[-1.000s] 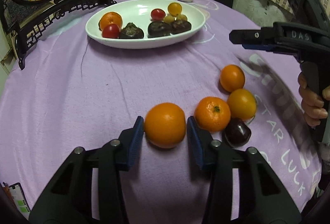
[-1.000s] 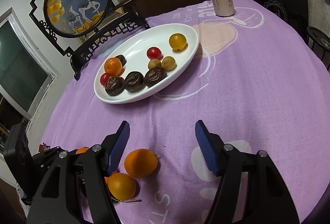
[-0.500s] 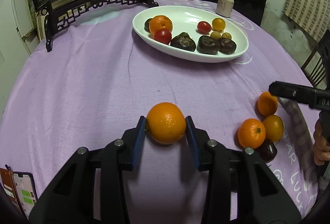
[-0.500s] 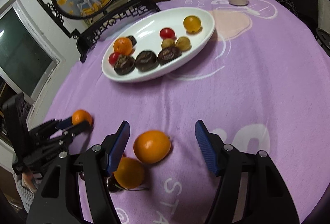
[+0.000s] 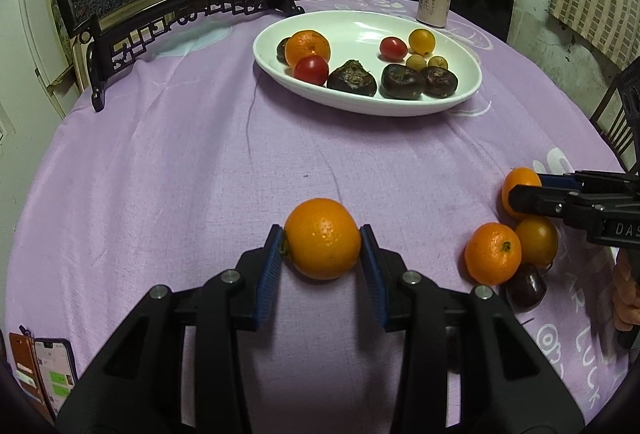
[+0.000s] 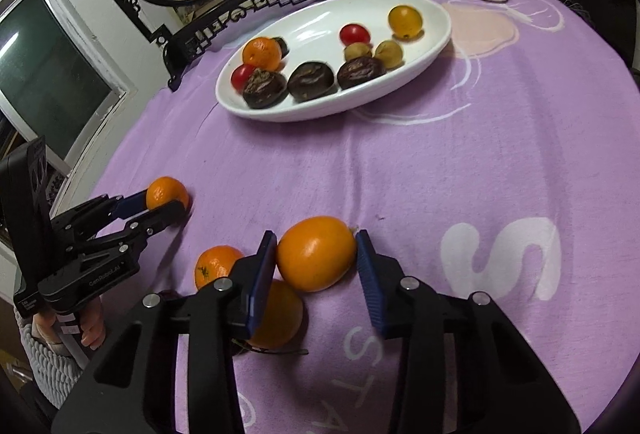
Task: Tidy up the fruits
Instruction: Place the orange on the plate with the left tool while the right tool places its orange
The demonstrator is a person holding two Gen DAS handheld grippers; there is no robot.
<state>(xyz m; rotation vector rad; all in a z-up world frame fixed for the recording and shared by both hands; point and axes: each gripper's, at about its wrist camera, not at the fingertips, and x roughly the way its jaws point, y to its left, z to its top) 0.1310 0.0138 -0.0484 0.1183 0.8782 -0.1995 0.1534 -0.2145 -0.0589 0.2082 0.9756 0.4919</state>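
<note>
Both grippers close on oranges lying on the purple-clothed counter (image 5: 168,170).

The left gripper (image 5: 322,248) has its jaws pressed against an orange (image 5: 322,238). The right gripper's (image 6: 316,258) jaws are closing around another orange (image 6: 316,254), the pads just meeting it. Beyond them sits a white oval dish (image 5: 360,106) holding more fruit.

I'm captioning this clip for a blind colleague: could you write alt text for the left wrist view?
The left gripper clamps an orange between its blue pads above a purple tablecloth. Beyond it, a white oval plate holds a mandarin, tomatoes, small yellow fruits and dark fruits. At right, the right gripper is closing around another orange fruit beside three loose fruits.
</note>
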